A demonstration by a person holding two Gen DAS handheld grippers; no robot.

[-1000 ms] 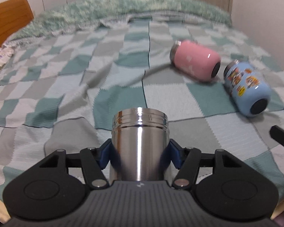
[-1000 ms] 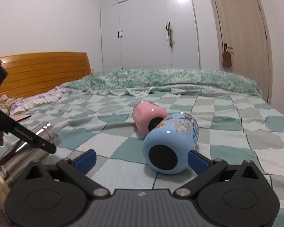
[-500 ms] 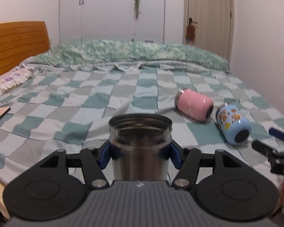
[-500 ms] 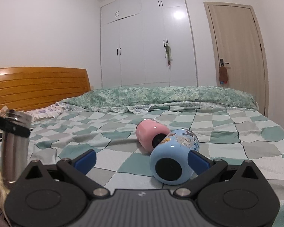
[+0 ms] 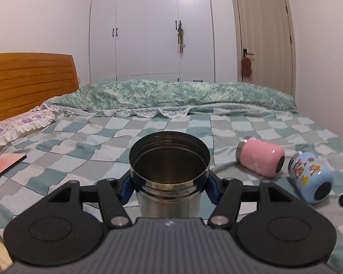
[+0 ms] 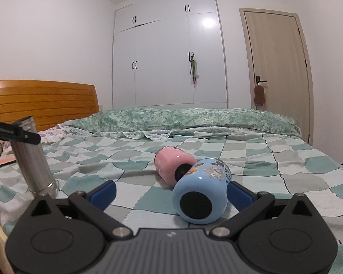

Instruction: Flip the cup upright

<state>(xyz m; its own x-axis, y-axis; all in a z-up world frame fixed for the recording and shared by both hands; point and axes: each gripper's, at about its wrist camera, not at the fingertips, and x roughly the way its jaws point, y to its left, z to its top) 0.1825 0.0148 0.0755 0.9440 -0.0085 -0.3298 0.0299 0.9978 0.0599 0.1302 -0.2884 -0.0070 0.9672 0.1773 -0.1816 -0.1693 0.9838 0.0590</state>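
My left gripper (image 5: 169,182) is shut on a steel cup (image 5: 169,173), which stands nearly upright with its open mouth up. In the right wrist view the steel cup (image 6: 33,159) rests its base on the checked blanket at the left. A pink cup (image 5: 260,156) and a blue cartoon cup (image 5: 311,178) lie on their sides at the right. My right gripper (image 6: 171,194) is open, its blue fingers either side of the blue cup (image 6: 202,194), right pad near it, with the pink cup (image 6: 173,165) just behind.
The checked blanket (image 5: 103,150) covers the bed, with a green quilt (image 5: 171,98) at the far side. A wooden headboard (image 5: 29,84) and a pillow (image 5: 18,127) are at the left. A pink book (image 5: 2,165) lies near the left edge.
My left gripper has tilted the steel cup from lying flat to mouth-up, and its base has come down onto the blanket. My right gripper has stayed open around the blue cup.
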